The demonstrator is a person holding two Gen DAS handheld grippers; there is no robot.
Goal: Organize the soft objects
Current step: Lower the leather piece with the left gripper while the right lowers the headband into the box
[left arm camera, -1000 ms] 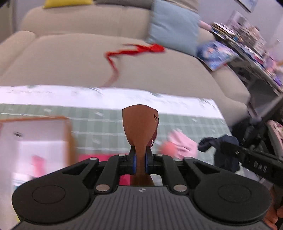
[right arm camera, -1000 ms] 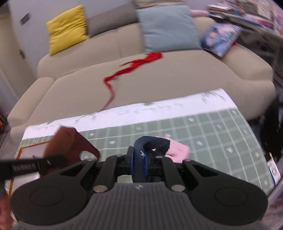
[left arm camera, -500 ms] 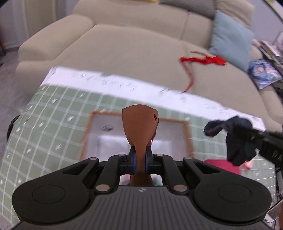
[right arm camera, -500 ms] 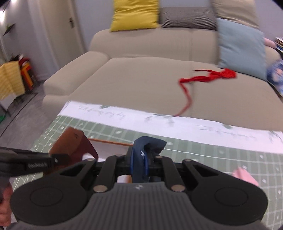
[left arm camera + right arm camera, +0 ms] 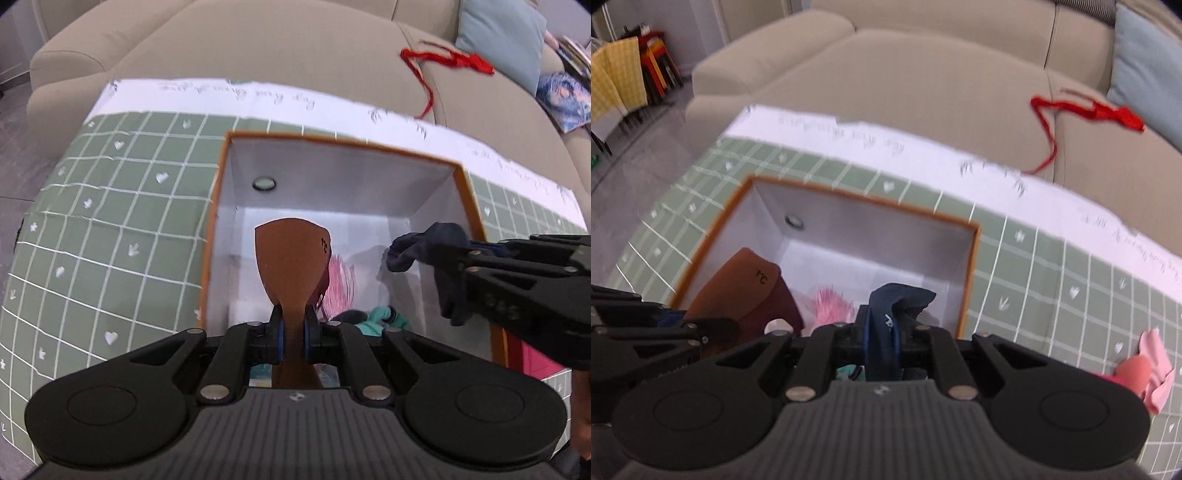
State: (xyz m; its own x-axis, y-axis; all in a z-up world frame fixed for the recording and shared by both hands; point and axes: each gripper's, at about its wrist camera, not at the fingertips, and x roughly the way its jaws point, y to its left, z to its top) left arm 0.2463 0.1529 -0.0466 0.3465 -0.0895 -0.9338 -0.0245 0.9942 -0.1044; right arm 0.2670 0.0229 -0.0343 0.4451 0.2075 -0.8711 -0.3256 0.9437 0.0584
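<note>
While clamped, brown sock (image 5: 291,266) toe-up.

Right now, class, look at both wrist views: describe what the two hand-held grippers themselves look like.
Both grippers, left and right, are matte black plastic. Each has a ribbed central body with a small white mark, two round discs at the sides, angled link arms with silver bolts, and blue-edged fingers. Faint embossed lettering shows on the right gripper's side.
</note>
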